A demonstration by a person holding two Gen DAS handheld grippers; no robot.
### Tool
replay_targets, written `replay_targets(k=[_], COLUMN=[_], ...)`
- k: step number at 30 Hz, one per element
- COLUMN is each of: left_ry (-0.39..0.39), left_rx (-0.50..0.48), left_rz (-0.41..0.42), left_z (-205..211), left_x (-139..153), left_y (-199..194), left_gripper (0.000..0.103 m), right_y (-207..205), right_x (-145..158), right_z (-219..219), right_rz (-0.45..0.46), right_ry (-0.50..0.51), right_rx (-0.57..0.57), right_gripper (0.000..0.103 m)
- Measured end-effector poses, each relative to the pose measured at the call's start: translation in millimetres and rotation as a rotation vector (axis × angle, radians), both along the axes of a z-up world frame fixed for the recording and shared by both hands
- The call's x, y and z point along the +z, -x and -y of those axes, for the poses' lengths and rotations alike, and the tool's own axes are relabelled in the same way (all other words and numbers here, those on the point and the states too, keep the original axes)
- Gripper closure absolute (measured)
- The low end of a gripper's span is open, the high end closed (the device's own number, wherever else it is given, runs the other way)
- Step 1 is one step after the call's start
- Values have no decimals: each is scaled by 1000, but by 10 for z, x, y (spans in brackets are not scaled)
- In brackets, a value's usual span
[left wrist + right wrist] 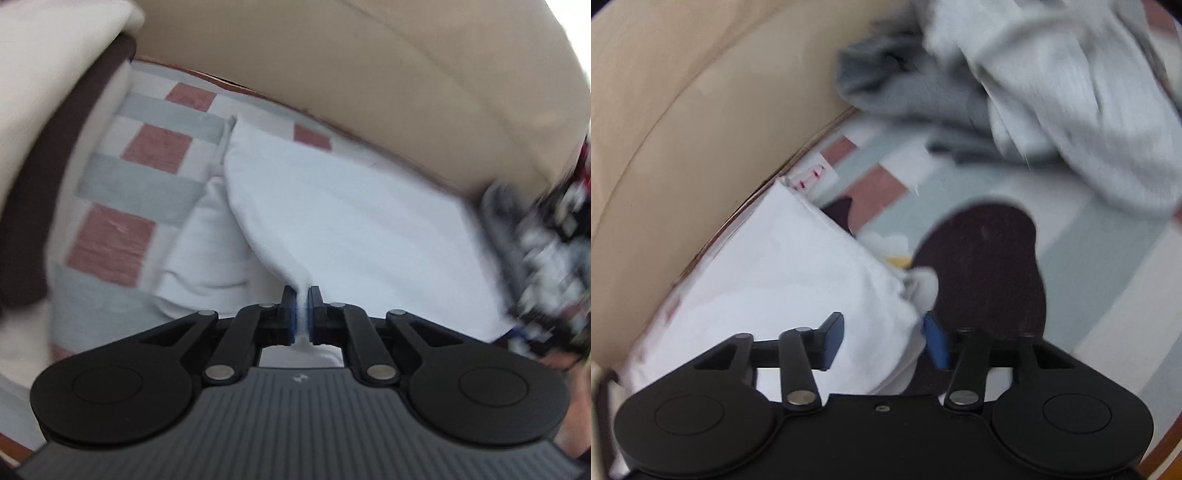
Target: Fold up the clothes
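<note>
The white cotton garment [351,221] lies spread on a checked cloth of pale grey, white and dusty-red squares [147,173], its far edge close against a beige padded wall [369,55]. A pinch of its near edge runs up between the blue pads of the left gripper [303,310], which is closed tight on that fabric, and from there the cloth fans out in a taut ridge. In the right wrist view the same white garment [783,266] shows a doubled corner, and the right gripper [882,339] stands wide apart, one finger over the cloth and the other just beside its edge, holding nothing that I can see. A dark maroon piece of fabric [990,266] lies just right of that corner, and further off a loose heap of grey and light-grey clothes [1015,81] sits unfolded. Judging by this, the white garment is partway through folding, with at least one layer turned over but no neat finished packet, and the grey heap is left to do. Both views are blurred by motion, so finer creases cannot be told.
</note>
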State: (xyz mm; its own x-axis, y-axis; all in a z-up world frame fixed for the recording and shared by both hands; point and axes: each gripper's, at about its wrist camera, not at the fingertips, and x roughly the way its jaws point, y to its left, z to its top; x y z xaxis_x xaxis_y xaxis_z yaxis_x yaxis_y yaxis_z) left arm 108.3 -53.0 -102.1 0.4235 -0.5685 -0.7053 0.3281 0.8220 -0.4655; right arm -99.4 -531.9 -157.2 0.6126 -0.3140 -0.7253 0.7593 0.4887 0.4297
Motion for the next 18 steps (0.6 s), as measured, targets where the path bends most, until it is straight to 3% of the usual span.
replay_targets(k=[1, 5, 9, 10, 13, 15, 18], left_ry=[4, -52, -56, -37, 124, 129, 29], left_rx=[7, 0, -10, -4, 53, 77, 91], left_rz=[-11, 16, 114, 152, 293, 331, 249], left_z=[4, 95, 201, 197, -36, -174, -243], left_x=[-17, 30, 469, 659, 1240, 1325, 955], left_y=[-19, -209, -635, -706, -691, -565, -463], left_gripper=[97, 97, 98, 98, 98, 98, 98], right_y=[-23, -187, -514, -525, -417, -328, -245], right_x=[61, 308, 616, 792, 1329, 1420, 988], right_z=[-49, -196, -39, -16, -47, -104, -55], right_rz=[3, 9, 35, 95, 299, 293, 167], right_ry=[48, 204, 248, 280, 411, 465, 366], right_rx=[22, 127, 236, 243, 263, 253, 231], right_gripper=[94, 95, 95, 95, 95, 95, 95])
